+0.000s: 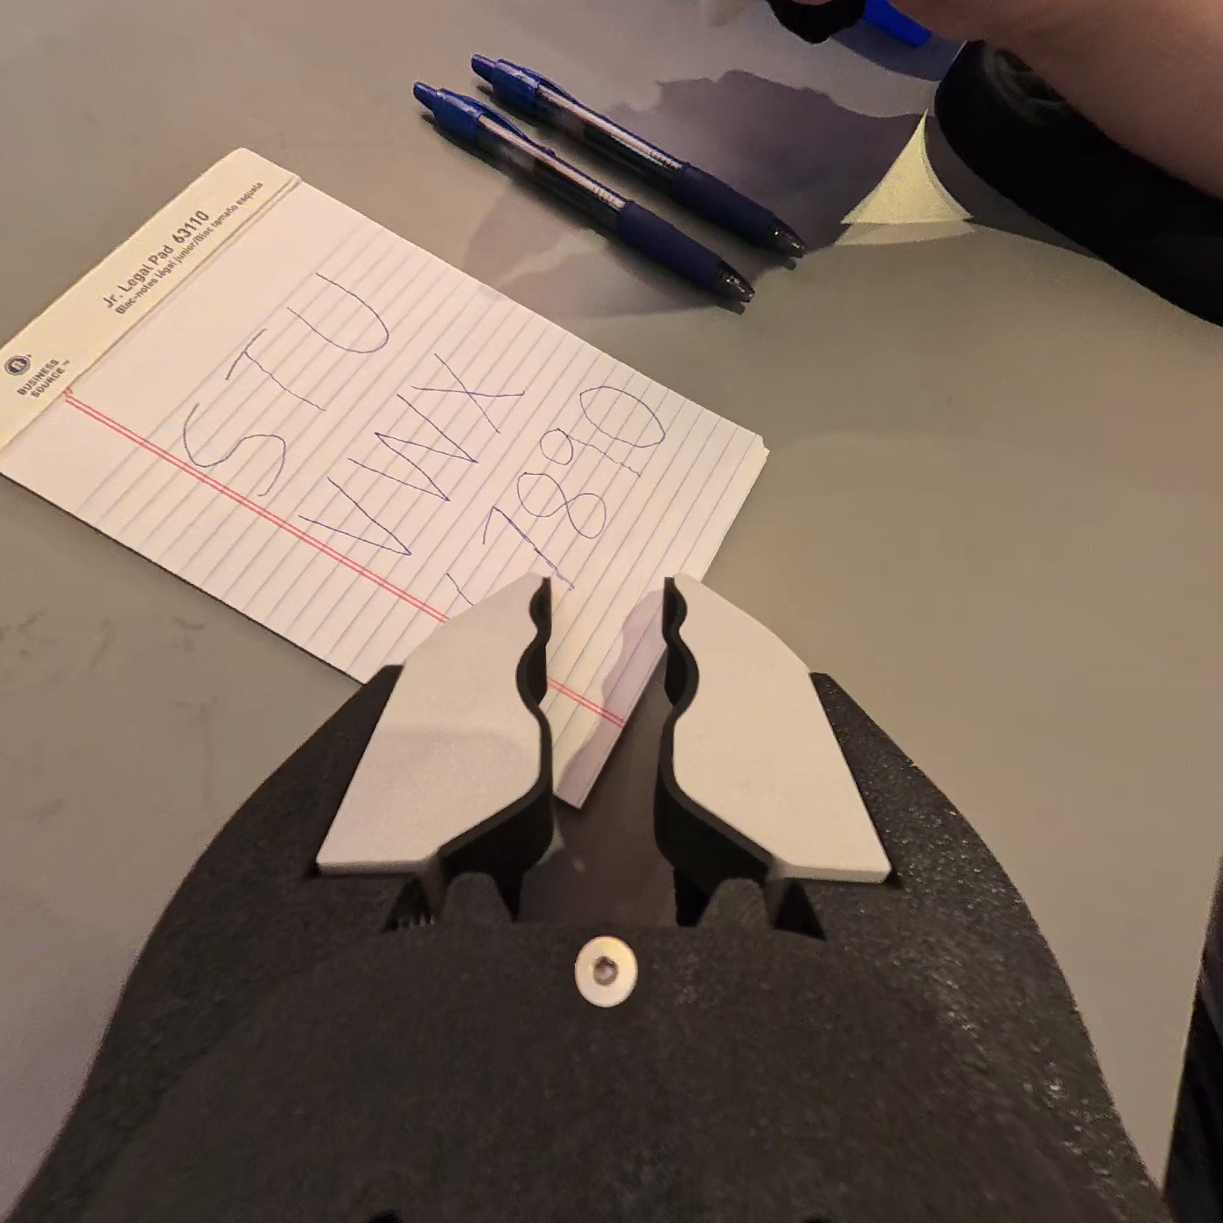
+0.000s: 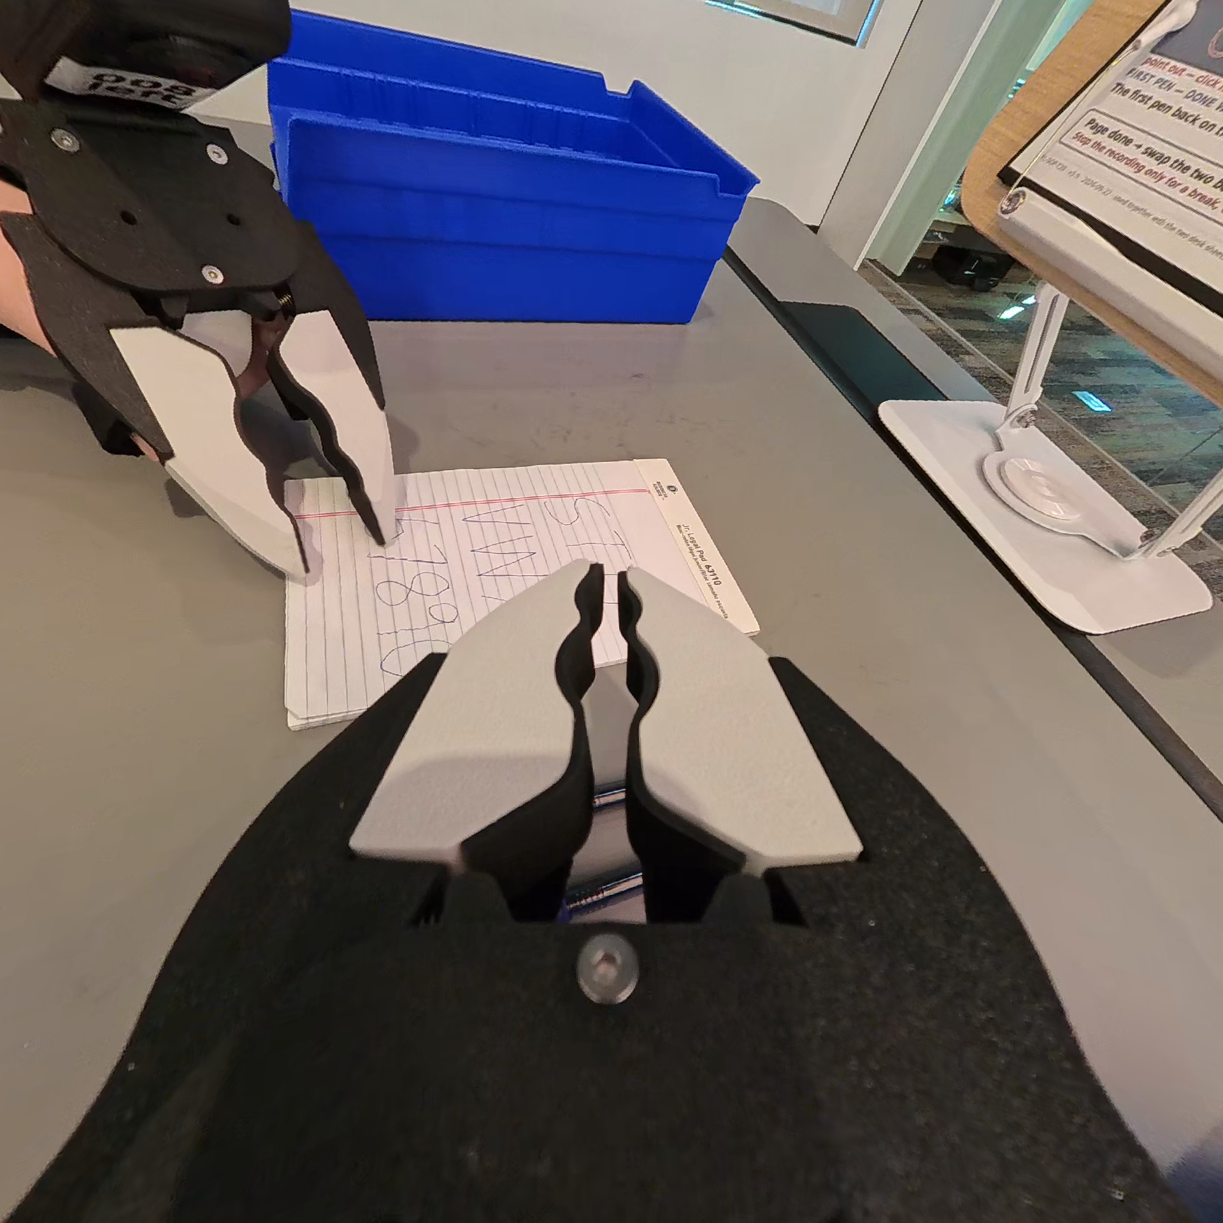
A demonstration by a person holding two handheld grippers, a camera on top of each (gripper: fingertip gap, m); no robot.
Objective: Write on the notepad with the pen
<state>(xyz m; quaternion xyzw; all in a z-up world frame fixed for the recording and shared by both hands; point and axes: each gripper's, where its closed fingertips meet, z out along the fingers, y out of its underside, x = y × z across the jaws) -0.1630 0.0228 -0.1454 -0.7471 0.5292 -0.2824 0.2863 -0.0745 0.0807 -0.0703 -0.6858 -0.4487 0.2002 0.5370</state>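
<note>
A white lined notepad (image 1: pixel 397 397) lies on the grey table, with blue writing over most of its top page. Two blue pens (image 1: pixel 582 192) lie side by side on the table just beyond it, held by nothing. My left gripper (image 1: pixel 605 582) is open and empty, and its tips rest on the notepad's near corner. The right wrist view shows it (image 2: pixel 344 549) pressing down on the notepad (image 2: pixel 529 529). My right gripper (image 2: pixel 610 569) hovers over the pad's other side. Its fingers are almost together, with nothing between the tips.
A blue plastic bin (image 2: pixel 503 218) stands behind the notepad. A white stand (image 2: pixel 1032 529) holding a printed sheet is at the right, past the table's edge (image 2: pixel 860 370). A person's dark sleeve (image 1: pixel 1072 172) crosses the top right of the left wrist view.
</note>
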